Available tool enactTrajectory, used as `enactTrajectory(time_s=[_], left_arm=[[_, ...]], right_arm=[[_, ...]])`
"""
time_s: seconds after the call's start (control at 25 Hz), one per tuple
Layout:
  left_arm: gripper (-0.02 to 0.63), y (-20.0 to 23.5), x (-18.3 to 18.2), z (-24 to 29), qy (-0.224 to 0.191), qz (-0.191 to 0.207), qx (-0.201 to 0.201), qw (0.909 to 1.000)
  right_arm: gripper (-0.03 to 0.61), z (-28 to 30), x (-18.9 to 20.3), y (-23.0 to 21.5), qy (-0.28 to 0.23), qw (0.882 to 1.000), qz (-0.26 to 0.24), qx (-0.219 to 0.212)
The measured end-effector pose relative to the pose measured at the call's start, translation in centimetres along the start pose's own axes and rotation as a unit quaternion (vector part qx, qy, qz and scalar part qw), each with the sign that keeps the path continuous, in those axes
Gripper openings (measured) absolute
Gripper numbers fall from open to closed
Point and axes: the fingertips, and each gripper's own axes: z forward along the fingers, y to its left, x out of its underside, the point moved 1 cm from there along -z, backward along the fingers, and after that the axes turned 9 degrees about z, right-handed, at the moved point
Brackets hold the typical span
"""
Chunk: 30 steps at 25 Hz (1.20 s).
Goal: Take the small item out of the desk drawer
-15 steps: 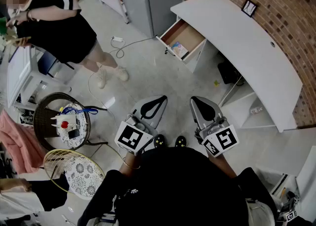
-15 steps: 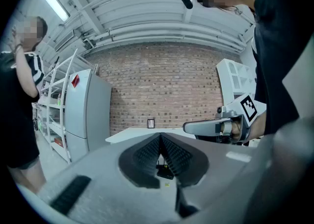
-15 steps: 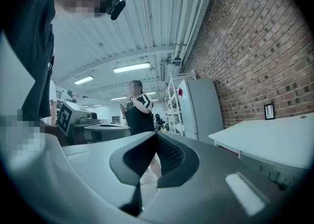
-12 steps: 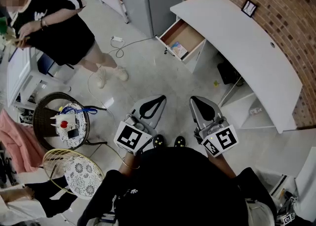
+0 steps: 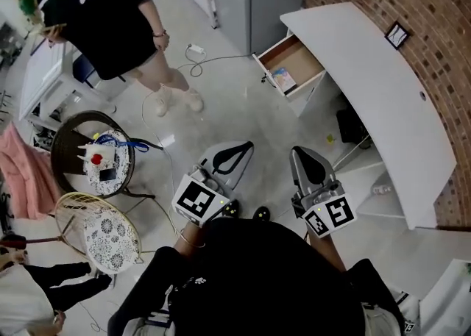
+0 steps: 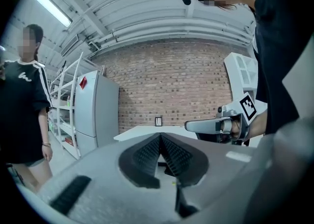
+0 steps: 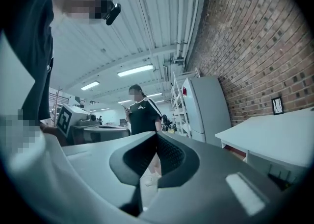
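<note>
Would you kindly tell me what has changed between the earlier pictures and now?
The view shifted slightly, putting the desk and its open drawer further right. The bystander lowered one arm. The left gripper and right gripper stay shut and empty; the small item remains inside.

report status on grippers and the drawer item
Left gripper and right gripper shut, empty, well short of the desk. Drawer open, small item lying inside. Bystander stands off left, cable on floor nearby.

Location type: indoor workshop or studio space. Indicators: exposed brick wall [image 5: 434, 18] at 2 o'clock, bare concrete floor [image 5: 243, 99], open metal shelving [image 6: 64, 100] at 12 o'clock, uncovered ceiling pipes [image 6: 167, 34], white desk [image 5: 368, 84] against the brick.
</note>
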Motion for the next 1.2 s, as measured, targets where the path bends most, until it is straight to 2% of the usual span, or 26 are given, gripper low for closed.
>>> enactTrajectory(time_s=[0.36, 0.72, 0.96, 1.2], left_arm=[[-0.011, -1.3, 0.6, -0.8, 0.019, -0.006, -0.047, 0.9987], [-0.011, -1.9, 1.2, -0.8, 0.035, -0.009, -0.06, 0.9975], [-0.011, -0.7, 1.6, 0.6, 0.032, -0.005, -0.045, 0.9985], [-0.011, 2.3, 1.6, 3.4, 0.013, 0.0, -0.002, 0.9999]], right_arm=[[0.005, -0.7, 1.3, -0.4, 0.02, 0.999, 0.015, -0.044], [0.005, -1.7, 1.7, -1.4, 0.026, 0.999, 0.022, -0.041], [0.006, -1.0, 1.5, -2.2, 0.025, 0.999, 0.017, -0.028], [0.009, 1.2, 0.6, -4.4, 0.012, 1.0, 0.014, 0.008]])
